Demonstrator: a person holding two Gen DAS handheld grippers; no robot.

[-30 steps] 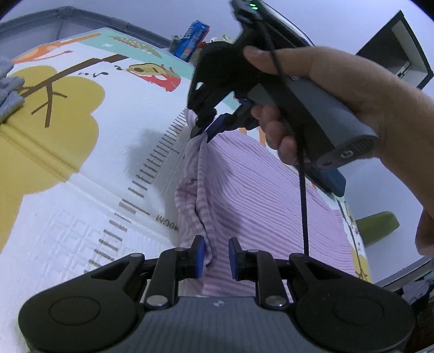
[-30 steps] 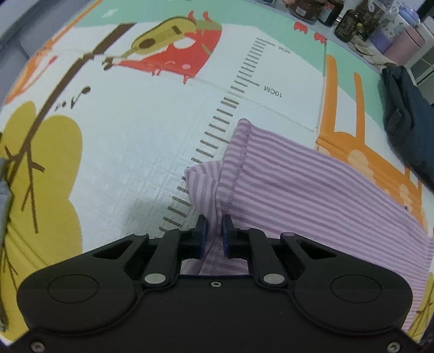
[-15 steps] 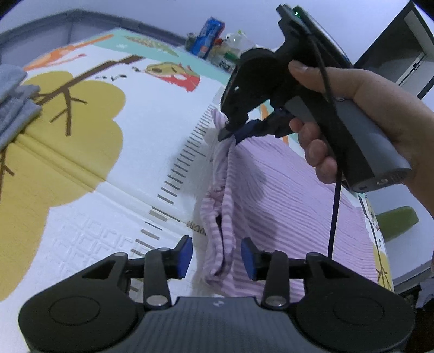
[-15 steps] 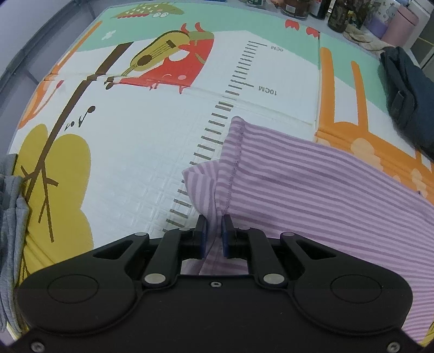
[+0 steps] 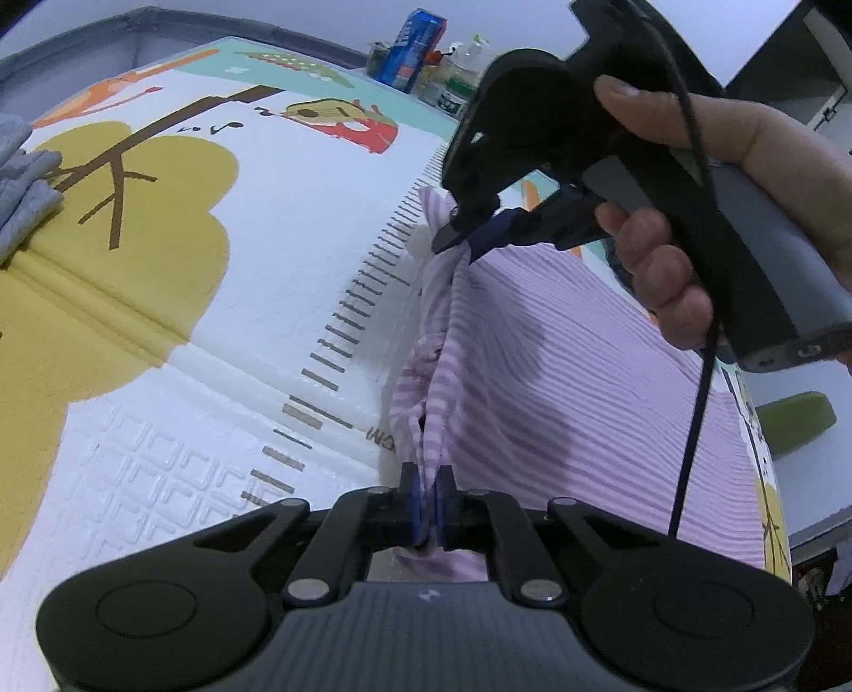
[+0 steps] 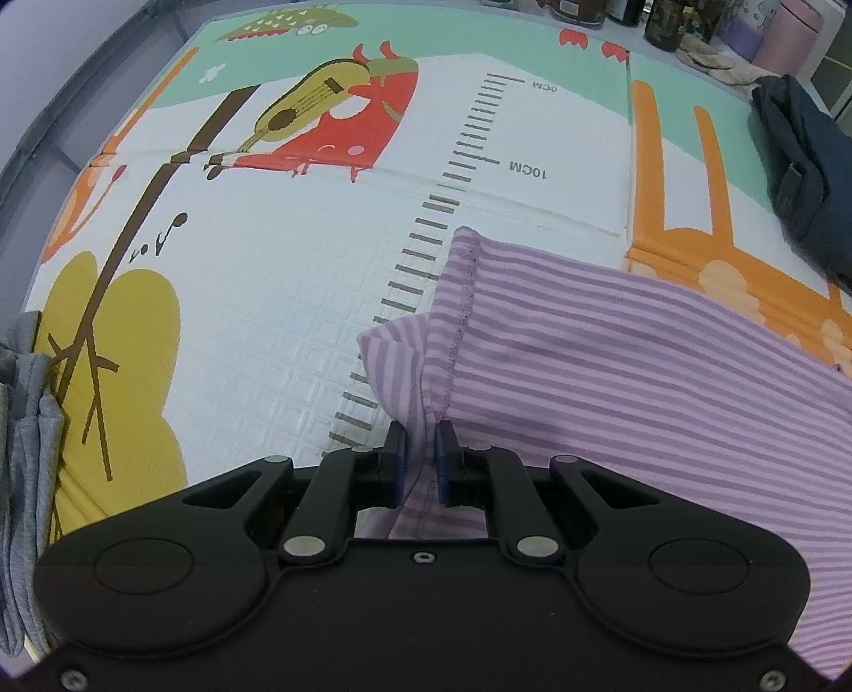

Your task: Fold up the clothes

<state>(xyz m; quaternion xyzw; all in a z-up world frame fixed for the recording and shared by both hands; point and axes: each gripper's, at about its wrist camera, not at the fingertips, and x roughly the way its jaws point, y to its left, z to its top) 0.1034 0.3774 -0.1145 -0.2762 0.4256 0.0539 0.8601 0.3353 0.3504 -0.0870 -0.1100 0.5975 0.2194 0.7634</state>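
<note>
- Left wrist view: the left gripper (image 5: pixel 426 505) has its blue pads pressed together on a bunched edge of the purple striped garment (image 5: pixel 559 383), at the near end of that edge.
- From that pinch the cloth rises in a gathered ridge toward the far end, where the right gripper (image 5: pixel 463 242) clamps the same edge.
- A hand (image 5: pixel 708 213) wraps the grey handle of the right gripper at the upper right of this view, and a black cable (image 5: pixel 692 426) hangs down from it in front of the garment.
- The rest of the garment spreads flat to the right of the ridge, lying on the play mat (image 5: pixel 186 330).
- Right wrist view: the right gripper (image 6: pixel 420 458) is almost shut, with a fold of the purple striped garment (image 6: pixel 612 362) held between its pads beside a stitched hem.
- The garment's body stretches away to the right over the mat's orange print; its hemmed corner lies just right of the printed ruler marks (image 6: pixel 452 186).
- Grey cloth (image 6: pixel 26 426) lies on the mat's left edge, well apart from the garment.
- A dark blue garment (image 6: pixel 804 175) sits at the far right of the mat, apart from the striped one.
- Bottles and jars (image 6: pixel 665 21) stand beyond the mat's far edge.
</note>
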